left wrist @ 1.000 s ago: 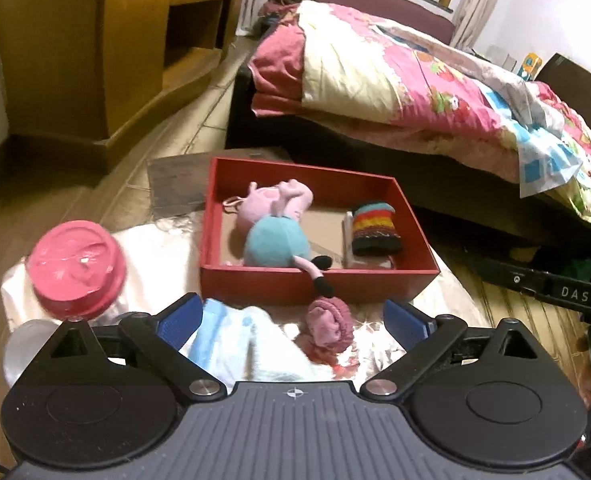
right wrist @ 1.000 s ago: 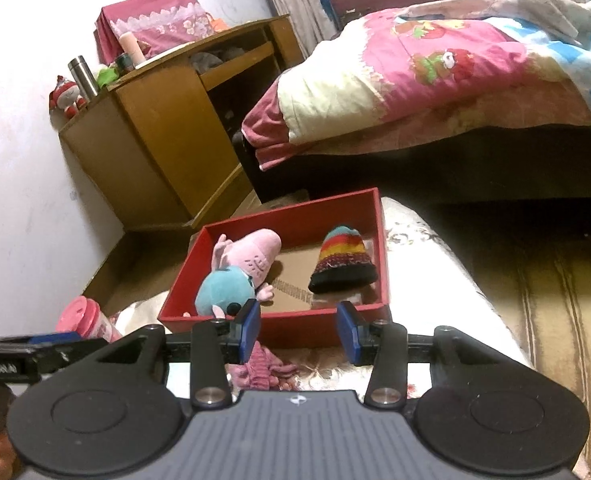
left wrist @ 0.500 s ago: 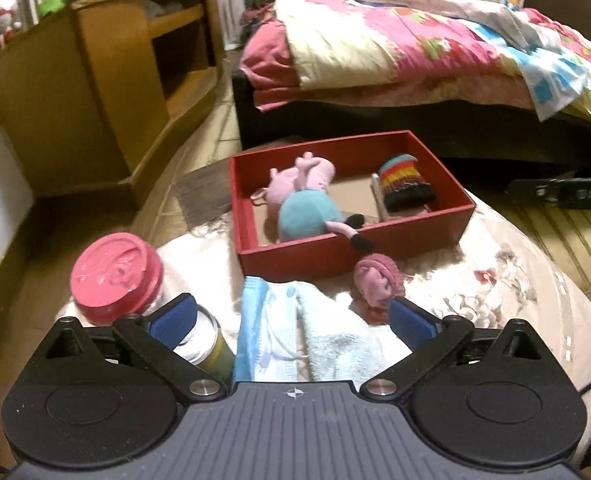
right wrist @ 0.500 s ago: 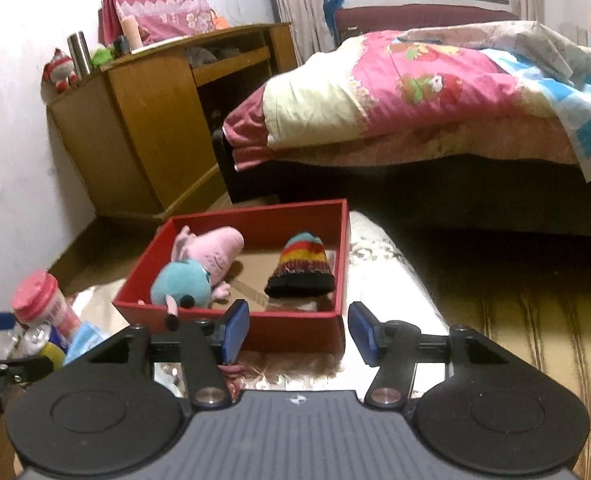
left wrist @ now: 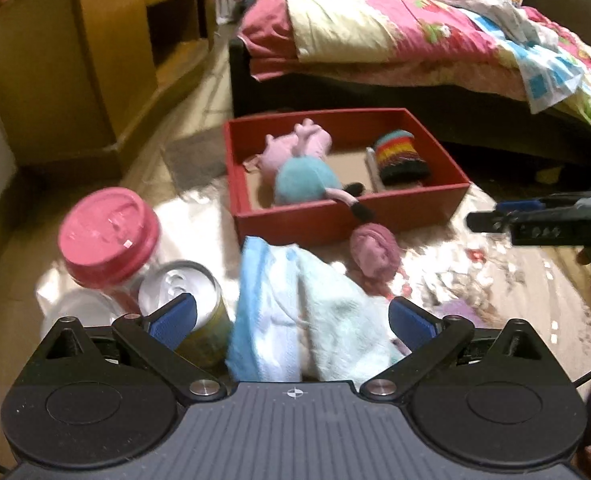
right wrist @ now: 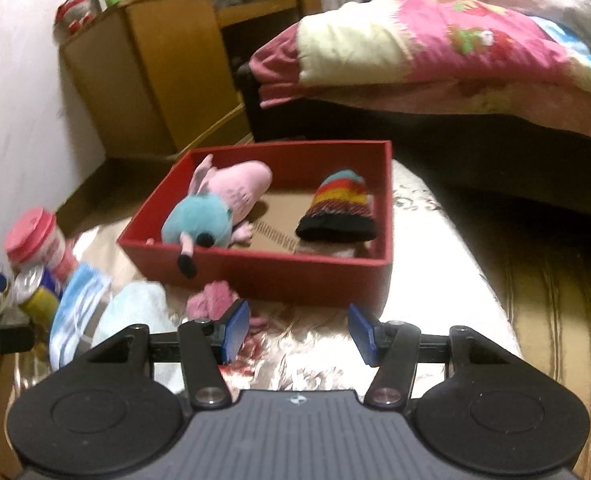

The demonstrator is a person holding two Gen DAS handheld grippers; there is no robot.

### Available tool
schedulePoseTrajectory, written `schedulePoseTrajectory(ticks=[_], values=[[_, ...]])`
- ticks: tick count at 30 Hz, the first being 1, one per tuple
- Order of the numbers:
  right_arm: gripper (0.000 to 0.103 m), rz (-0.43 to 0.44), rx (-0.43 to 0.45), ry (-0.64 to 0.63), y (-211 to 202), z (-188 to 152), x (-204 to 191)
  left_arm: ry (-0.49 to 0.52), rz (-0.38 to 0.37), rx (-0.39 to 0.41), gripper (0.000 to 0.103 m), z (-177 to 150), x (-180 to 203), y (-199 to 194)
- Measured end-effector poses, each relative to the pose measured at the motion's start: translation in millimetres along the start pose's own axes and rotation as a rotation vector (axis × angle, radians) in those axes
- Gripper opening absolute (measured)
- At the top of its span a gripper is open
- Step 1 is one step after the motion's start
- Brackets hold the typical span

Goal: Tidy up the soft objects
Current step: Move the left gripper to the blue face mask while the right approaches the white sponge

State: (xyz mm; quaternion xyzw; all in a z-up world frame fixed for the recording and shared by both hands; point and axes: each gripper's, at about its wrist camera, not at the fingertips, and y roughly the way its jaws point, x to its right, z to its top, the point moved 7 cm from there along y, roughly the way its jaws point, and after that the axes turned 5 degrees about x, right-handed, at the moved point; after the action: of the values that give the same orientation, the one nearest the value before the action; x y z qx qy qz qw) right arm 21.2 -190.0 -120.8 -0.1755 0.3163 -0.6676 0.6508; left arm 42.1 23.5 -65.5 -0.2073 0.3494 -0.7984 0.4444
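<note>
A red box [left wrist: 335, 216] on the shiny patterned cloth holds a plush pig in a teal dress [left wrist: 303, 176] and a striped knit hat [left wrist: 401, 158]. Just in front of the box lies a pink knitted piece [left wrist: 375, 250]. My left gripper [left wrist: 291, 320] is open wide, hovering over a light blue face mask [left wrist: 255, 312] and a pale green towel [left wrist: 335, 328] without touching them. My right gripper [right wrist: 300, 332] is open with only cloth under it, short of the box [right wrist: 279, 276]; the pink piece [right wrist: 211, 300] lies by its left finger.
A pink-lidded jar [left wrist: 109, 232] and a drink can [left wrist: 179, 292] stand left of the mask. Behind the box is a bed [left wrist: 415, 40] with a pink quilt. A wooden cabinet [left wrist: 75, 60] is at the back left. The other gripper [left wrist: 535, 220] reaches in from the right.
Both grippers have sunk closer to the table and rolled level. The right gripper's jaws have spread wider. The jar, can, mask and towel have come into fuller view below the left gripper.
</note>
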Motion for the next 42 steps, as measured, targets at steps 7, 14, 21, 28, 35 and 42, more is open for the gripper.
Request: schedulePoseTrajectory(ticks=[7, 14, 21, 28, 35, 42], values=[[0.032, 0.087, -0.127, -0.164, 6, -42, -32, -0.133, -0.026, -0.011, 0.098, 7, -12, 2], [0.036, 0.149, -0.209, -0.282, 8, -76, -58, -0.096, -0.071, -0.082, 0.098, -13, 7, 7], [0.040, 0.138, -0.220, -0.334, 6, -78, -64, -0.119, -0.014, -0.178, 0.097, -53, 18, 8], [0.042, 0.099, -0.190, -0.319, -14, -76, -58, -0.019, 0.022, -0.213, 0.097, -72, 41, 8], [0.042, 0.068, -0.170, -0.255, -32, -80, -54, -0.031, 0.058, -0.157, 0.098, -67, 45, -5], [0.045, 0.065, -0.182, -0.275, -35, -91, -60, -0.041, 0.088, -0.240, 0.098, -92, 51, 2]])
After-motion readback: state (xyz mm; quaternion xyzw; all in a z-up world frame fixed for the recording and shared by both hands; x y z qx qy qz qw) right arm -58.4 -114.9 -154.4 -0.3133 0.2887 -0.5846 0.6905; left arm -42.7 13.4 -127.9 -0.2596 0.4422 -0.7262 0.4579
